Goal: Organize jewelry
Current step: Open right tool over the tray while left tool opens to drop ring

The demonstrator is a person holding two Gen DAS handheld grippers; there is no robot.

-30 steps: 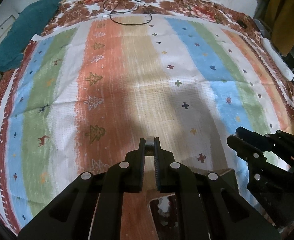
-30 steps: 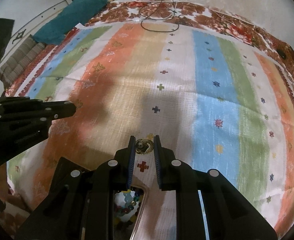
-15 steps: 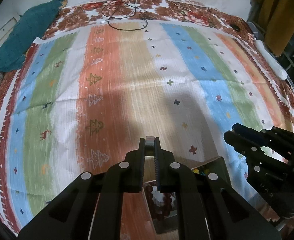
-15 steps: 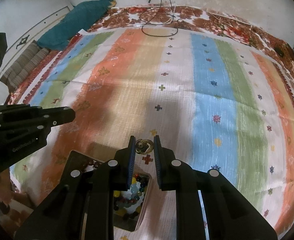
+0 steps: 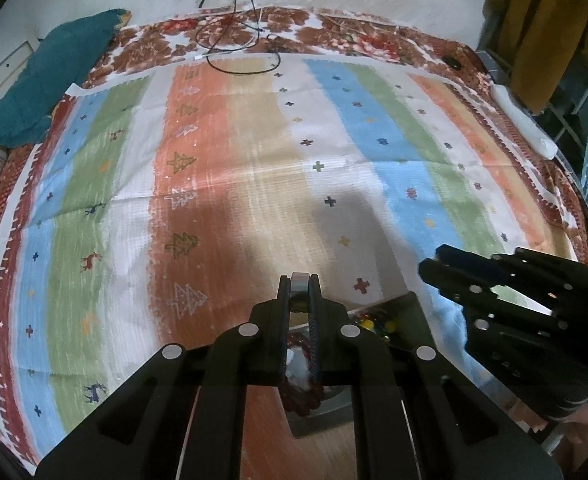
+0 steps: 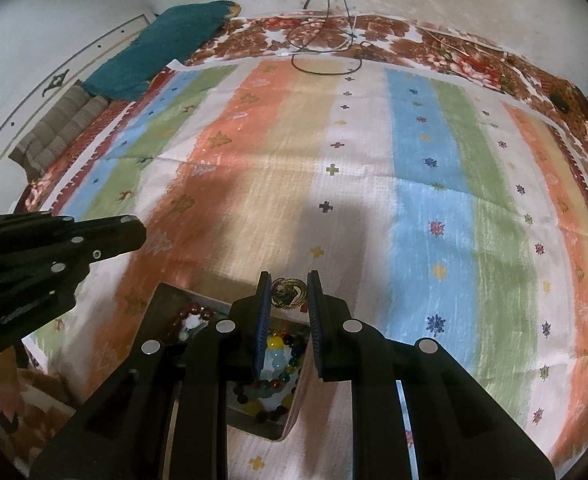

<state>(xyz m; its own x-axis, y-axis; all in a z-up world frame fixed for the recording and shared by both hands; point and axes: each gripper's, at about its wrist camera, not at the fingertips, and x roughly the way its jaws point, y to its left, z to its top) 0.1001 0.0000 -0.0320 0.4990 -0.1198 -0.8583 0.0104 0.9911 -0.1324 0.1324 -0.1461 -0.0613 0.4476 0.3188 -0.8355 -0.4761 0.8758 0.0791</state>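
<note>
Fingers of the left gripper (image 5: 298, 280) in the left wrist view are pressed together on a small grey ring-like piece (image 5: 298, 283); only its top edge shows between them, so its exact kind is hard to tell. Below them, the jewelry tray (image 5: 411, 312) lies on the striped cloth (image 5: 254, 152), mostly hidden by the gripper body. A dark red bead bracelet (image 5: 299, 396) shows in its near compartment and a few coloured beads (image 5: 373, 322) farther right. The right gripper (image 5: 433, 264) enters from the right side, seen edge-on, so its load is hidden here.

The right wrist view shows what the first does not: the right gripper (image 6: 290, 290) is clamped on a gold wire earring (image 6: 288, 291), held above the far edge of the tray (image 6: 166, 296). Under the fingers, mixed colour bead bracelets (image 6: 274, 372) fill one compartment. The left gripper (image 6: 134, 234) reaches in from the left, above the cloth (image 6: 433, 200).
</note>
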